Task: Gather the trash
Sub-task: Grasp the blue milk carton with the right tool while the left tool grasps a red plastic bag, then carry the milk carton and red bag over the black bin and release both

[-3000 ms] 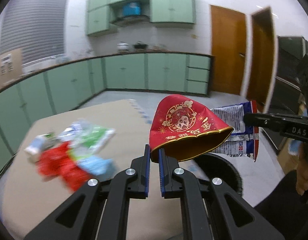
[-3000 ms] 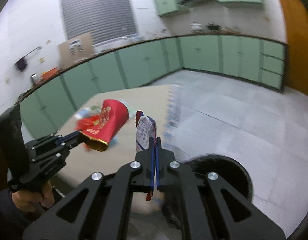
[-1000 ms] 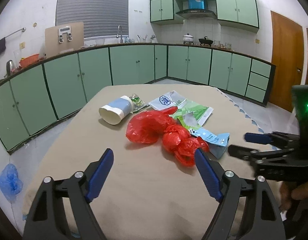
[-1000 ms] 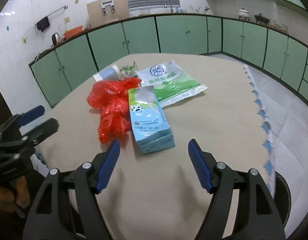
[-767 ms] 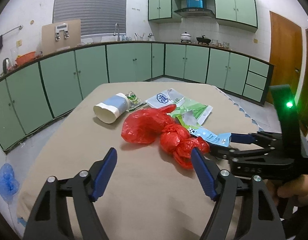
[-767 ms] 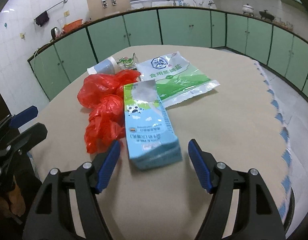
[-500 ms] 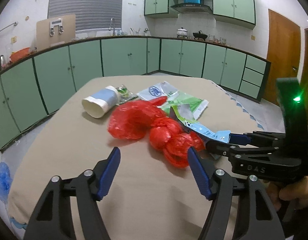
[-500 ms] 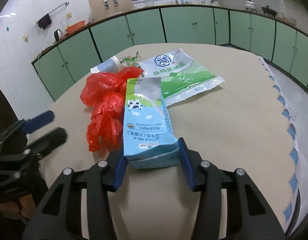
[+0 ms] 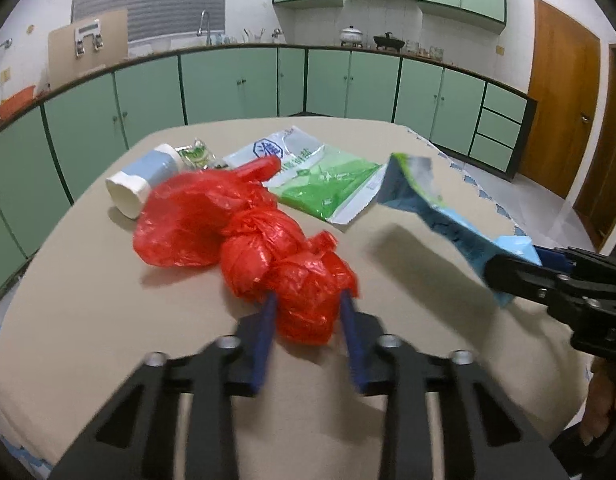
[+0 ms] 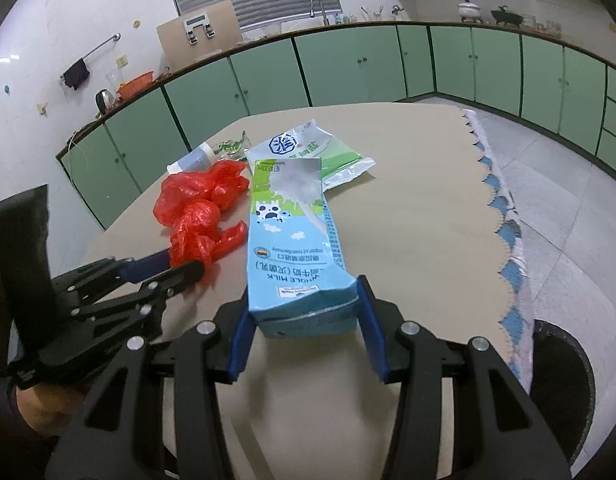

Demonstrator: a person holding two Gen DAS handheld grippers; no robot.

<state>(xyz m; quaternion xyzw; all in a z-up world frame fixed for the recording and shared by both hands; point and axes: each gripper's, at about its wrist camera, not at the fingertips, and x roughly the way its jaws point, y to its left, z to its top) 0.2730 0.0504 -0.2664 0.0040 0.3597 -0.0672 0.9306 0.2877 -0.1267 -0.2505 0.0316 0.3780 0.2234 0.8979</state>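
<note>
Crinkled glossy red plastic bag, printed paper milk carton, matt tabletop.

Blue milk carton reads "WHOLE MILK" (upside down in right wrist view); other print illegible.

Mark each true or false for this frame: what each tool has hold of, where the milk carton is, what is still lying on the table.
1. The right tool grips the milk carton. True.
2. The carton lies flat on the table. False: it is lifted, tilted above it.
3. The left tool has its fingers around the red plastic bag. True.
4. The green-and-white packet is in a tool. False: it lies on the table.
5. The white cup stands upright. False: it lies on its side.
</note>
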